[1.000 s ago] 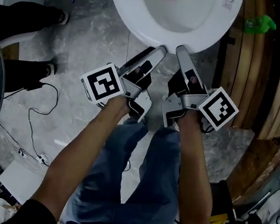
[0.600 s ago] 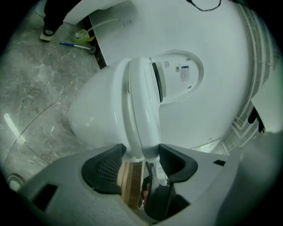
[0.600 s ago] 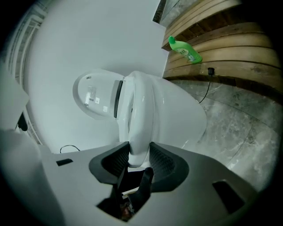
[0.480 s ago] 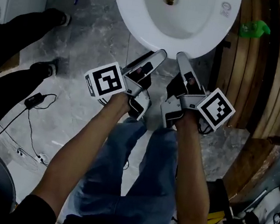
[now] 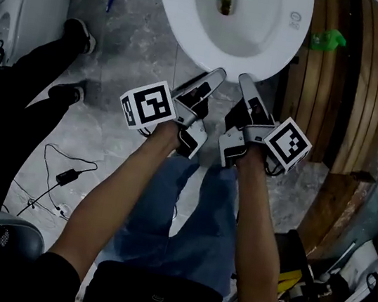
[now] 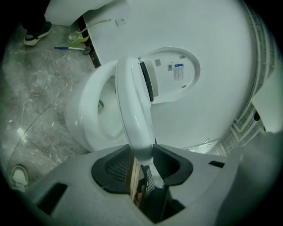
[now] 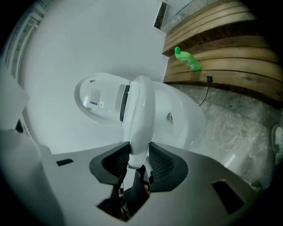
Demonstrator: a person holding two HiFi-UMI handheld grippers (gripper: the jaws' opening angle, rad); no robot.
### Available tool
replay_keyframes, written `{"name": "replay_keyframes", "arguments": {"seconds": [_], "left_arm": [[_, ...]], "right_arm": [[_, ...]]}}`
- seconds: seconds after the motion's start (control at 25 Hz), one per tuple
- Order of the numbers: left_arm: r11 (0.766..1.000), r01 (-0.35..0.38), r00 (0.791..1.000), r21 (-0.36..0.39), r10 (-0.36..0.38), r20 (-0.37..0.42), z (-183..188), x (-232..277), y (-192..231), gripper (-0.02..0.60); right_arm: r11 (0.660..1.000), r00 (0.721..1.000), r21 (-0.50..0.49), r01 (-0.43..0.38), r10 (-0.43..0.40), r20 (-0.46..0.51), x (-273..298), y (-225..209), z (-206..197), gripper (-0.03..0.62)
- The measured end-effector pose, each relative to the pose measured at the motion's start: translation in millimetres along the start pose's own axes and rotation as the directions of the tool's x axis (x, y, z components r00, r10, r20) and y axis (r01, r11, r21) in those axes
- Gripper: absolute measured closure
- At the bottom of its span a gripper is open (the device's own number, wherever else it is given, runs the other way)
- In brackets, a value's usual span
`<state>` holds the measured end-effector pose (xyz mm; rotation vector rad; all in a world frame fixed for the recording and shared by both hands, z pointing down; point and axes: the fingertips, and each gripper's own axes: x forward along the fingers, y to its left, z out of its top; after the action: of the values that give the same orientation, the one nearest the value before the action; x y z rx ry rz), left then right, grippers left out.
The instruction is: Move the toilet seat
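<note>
Toilet bowl ahead, lid upright behind. Toilet seat tilted up off bowl, front rim between both tongs. Forearms stretched forward, side by side. Left gripper and right gripper converge, tips slightly down. Jaws have just been closing and now clamp seat rim.

The toilet seat is gleaming smooth and glossy white, like hard plastic, and the bowl is shining like glazed ceramic. The floor is showing grey veined stone with a dull sheen. The slats are looking like brown wood, the trousers like blue denim cloth.
</note>
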<state>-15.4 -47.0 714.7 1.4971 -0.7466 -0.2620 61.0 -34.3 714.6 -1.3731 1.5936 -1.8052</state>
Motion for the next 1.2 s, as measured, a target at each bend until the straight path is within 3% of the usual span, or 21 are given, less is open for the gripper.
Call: {"name": "replay_keyframes", "arguments": {"seconds": [0.68, 1.0, 1.2], "left_arm": [[0.998, 0.017, 1.0, -0.064, -0.015, 0.021, 34.2, -23.6, -109.2, 0.433], [0.997, 0.039, 0.999, -0.06, -0.037, 0.037, 56.8, -32.9, -162.0, 0.436], [0.999, 0.042, 0.999, -0.026, -0.041, 0.034, 66.1, -32.6, -189.5, 0.436]], "right_arm": [[0.999, 0.995, 0.038, -0.031, 0.027, 0.097, -28.6, 114.5, 22.7, 0.467], [0.999, 0.993, 0.001, -0.05, 0.05, 0.105, -36.0, 173.8, 34.2, 0.47], [0.994, 0.988, -0.029, -0.104, 0.106, 0.11, -37.9, 206.4, 43.7, 0.471]]}}
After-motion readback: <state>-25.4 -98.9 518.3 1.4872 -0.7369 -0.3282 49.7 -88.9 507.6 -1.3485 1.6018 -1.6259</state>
